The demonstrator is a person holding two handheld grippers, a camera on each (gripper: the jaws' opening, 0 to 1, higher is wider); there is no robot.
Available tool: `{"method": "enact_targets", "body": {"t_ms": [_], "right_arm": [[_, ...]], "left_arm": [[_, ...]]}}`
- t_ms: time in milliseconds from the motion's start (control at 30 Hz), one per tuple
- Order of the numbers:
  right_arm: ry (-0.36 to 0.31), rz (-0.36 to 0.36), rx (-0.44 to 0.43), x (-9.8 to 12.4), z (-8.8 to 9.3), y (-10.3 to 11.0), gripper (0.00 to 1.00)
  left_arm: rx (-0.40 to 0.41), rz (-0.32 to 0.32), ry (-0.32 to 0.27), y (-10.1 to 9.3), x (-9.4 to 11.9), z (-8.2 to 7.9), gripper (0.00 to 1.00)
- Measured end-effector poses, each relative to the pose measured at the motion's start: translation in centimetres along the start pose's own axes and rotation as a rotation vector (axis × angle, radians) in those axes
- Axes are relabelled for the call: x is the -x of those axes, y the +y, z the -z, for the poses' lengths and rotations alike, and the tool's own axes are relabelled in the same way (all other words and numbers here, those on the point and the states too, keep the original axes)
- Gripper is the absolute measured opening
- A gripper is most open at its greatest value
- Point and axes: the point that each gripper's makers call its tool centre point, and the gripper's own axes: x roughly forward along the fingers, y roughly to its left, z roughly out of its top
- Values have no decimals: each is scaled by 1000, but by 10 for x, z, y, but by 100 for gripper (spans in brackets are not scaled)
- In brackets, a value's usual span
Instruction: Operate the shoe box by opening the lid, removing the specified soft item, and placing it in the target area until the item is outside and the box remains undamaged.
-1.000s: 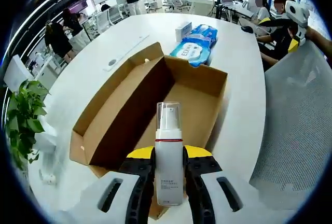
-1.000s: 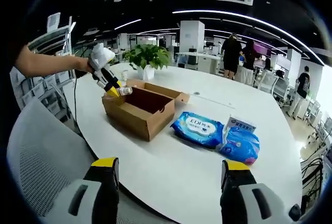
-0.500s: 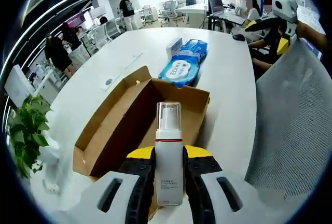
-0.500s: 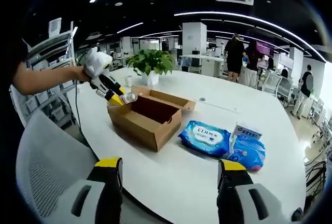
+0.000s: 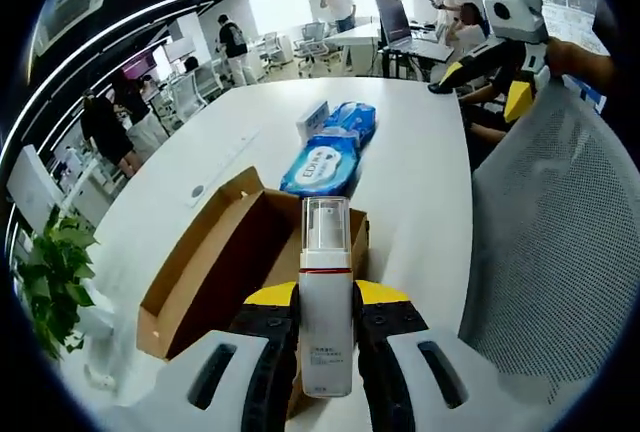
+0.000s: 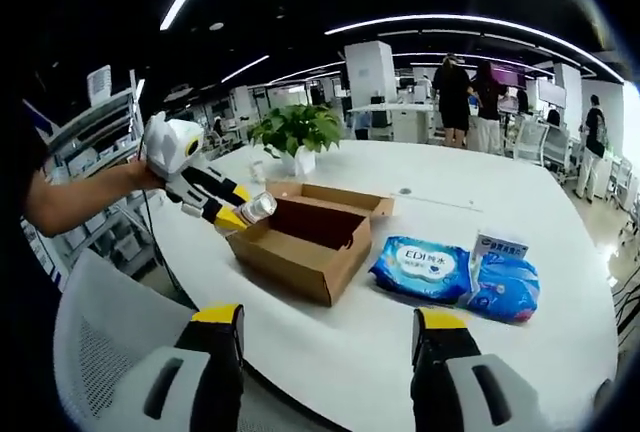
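Observation:
A white pump bottle [image 5: 326, 322] with a clear cap stands upright between the jaws of my left gripper [image 5: 326, 297], which is shut on it. Beneath and beyond it lies the open cardboard shoe box [image 5: 215, 272], its inside dark. In the right gripper view the same box [image 6: 300, 252] sits on the white table with my left gripper [image 6: 235, 214] holding the bottle [image 6: 258, 206] above its near-left corner. My right gripper [image 6: 330, 317] is open over the table edge, nothing between its jaws; it appears as [image 5: 482, 87] far right.
Two blue wipe packs [image 6: 425, 267] [image 6: 505, 289] and a small white carton [image 6: 497, 247] lie right of the box. A grey mesh chair back [image 5: 560, 242] [image 6: 100, 342] stands by the table edge. A potted plant [image 6: 300, 132] sits at the back. People stand in the office beyond.
The left gripper has lifted up and back with the bottle still in its jaws, so the box looks smaller and lower. The right gripper stays open, its view shifted a little.

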Motion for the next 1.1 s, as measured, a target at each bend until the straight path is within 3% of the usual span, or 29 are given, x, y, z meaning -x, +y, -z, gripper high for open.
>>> {"method": "enact_targets", "body": {"t_ms": [400, 1100], "right_arm": [[-34, -52, -94, -5, -10, 11, 58], [-80, -134, -213, -1, -23, 28, 44]], "left_arm": [[-45, 19, -94, -25, -4, -25, 20], [-152, 92, -143, -63, -23, -45, 20]]}}
